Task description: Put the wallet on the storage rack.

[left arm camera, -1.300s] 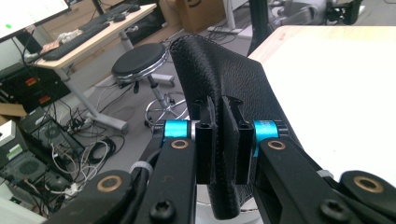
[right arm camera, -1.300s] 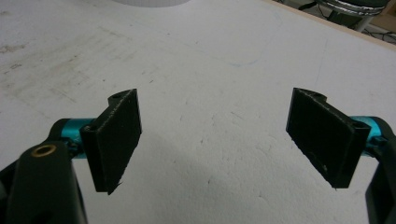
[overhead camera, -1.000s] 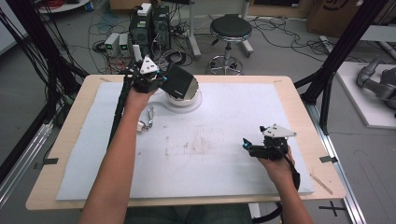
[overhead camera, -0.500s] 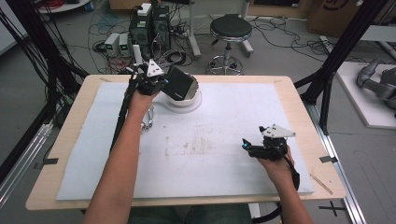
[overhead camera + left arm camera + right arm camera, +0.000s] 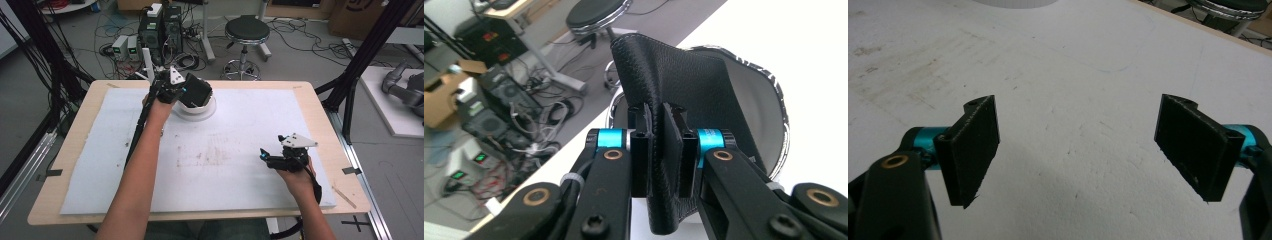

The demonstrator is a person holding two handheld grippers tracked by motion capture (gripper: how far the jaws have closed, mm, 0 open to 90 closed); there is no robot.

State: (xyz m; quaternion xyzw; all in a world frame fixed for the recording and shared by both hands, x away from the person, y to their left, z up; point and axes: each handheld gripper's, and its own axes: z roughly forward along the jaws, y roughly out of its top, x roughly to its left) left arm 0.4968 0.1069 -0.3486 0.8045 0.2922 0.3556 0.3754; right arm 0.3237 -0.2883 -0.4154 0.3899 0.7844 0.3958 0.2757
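Black leather piece (image 5: pixel 196 91), textured and stitched along one edge: pinched upright in the left hand-held gripper (image 5: pixel 182 92), jaws nearly shut on it with the pads pressing both faces, seen close in the left gripper view (image 5: pixel 663 145). Hangs over the white round dish (image 5: pixel 199 109) at about 11 o'clock on the desk (image 5: pixel 65 150); cannot tell whether touching the dish or just above it.

Since a second ago: has drifted a little toward 3 o'clock and slightly lower, bringing the leather more squarely over the dish. Reads, as a judgement, as lining up to set the leather piece into the dish, with the release not yet made.

At about 4 o'clock: right hand-held gripper (image 5: pixel 265 156), same spot as a second ago, jaws wide apart, holding nothing, only the white mat (image 5: pixel 1073 75) between them.

Writing: none legible. Black-and-white marbled pattern on the dish rim (image 5: pixel 774 85), no lettering. Small green lights on the grey boxes (image 5: pixel 125 47) on the floor at 11 o'clock beyond the desk; print on the cardboard box (image 5: pixel 360 12) at 1 o'clock too small to read.
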